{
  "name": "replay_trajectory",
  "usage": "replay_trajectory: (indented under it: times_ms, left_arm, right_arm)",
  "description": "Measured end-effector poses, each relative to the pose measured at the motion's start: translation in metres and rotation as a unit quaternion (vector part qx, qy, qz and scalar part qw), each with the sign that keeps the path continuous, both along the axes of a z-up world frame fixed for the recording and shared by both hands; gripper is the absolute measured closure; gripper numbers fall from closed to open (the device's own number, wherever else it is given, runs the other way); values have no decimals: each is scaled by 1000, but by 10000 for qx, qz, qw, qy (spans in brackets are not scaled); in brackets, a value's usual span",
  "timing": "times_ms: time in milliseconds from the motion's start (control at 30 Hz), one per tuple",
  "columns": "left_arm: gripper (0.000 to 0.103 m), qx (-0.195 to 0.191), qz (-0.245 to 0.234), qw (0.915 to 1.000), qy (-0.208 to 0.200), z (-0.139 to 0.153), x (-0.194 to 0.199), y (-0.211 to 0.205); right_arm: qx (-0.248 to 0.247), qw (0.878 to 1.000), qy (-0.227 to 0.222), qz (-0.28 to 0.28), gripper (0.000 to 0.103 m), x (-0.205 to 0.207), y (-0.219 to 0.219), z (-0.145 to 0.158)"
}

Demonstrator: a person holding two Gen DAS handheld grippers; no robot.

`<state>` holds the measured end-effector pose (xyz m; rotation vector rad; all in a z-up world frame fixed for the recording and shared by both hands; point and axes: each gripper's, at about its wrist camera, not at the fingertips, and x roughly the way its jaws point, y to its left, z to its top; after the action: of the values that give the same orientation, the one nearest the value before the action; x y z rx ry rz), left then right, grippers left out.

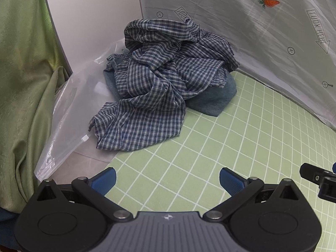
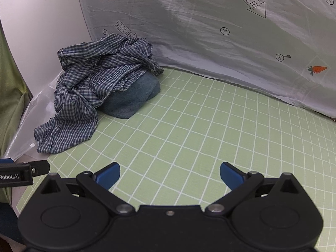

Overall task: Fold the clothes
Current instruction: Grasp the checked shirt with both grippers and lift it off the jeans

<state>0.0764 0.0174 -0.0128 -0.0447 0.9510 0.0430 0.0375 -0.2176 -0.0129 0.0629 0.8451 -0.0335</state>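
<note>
A crumpled blue-and-white checked shirt lies in a heap at the back left of the green grid mat, draped over a folded blue denim garment. The same shirt and denim piece show in the right wrist view. My left gripper is open and empty, low over the mat, well short of the heap. My right gripper is open and empty over the mat, to the right of the heap. Each gripper's body shows at the edge of the other's view.
A clear plastic zip bag lies left of the clothes, partly under them. A grey sheet printed with carrots and "LOOK HERE" arrows hangs behind. A green curtain hangs at the left beside a white wall.
</note>
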Motion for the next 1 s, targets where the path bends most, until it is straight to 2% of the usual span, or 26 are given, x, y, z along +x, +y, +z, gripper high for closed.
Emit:
replay_trajectory:
  times_ms: [233,467,567,667,767,900,933,967,1000]
  left_arm:
    - [0,166,349,9992,-36,-2,75,34]
    - [1,121,725,9972,-147,-14,166,58]
    - [9,-41,730,9970,-240,-19,198,62]
    - [22,-275,737,9966,-265,-26,221,66]
    - [34,-534,717,9957,-261,-34,242,67]
    - [49,-720,575,9956,-197,-42,254,64]
    - [53,-666,481,9964,-229,-41,254,63]
    - [55,-613,387,9970,-261,-40,253,61]
    - [61,-559,293,9976,-293,-40,253,59]
  right_arm:
    - [-121,9999,-108,-13,0,63,-6,3]
    - [-141,9998,-130,48,1,158,-1,-3]
    - [-180,9995,-137,214,4,200,7,-10]
    - [-231,9985,-204,448,7,239,19,-19]
    - [-328,9973,-256,600,17,276,31,-29]
    - [-406,9956,-332,771,24,309,44,-41]
    - [-387,9953,-335,825,34,315,47,-44]
    - [-311,9947,-364,912,52,319,48,-45]
    - [-240,9939,-392,1000,60,322,49,-46]
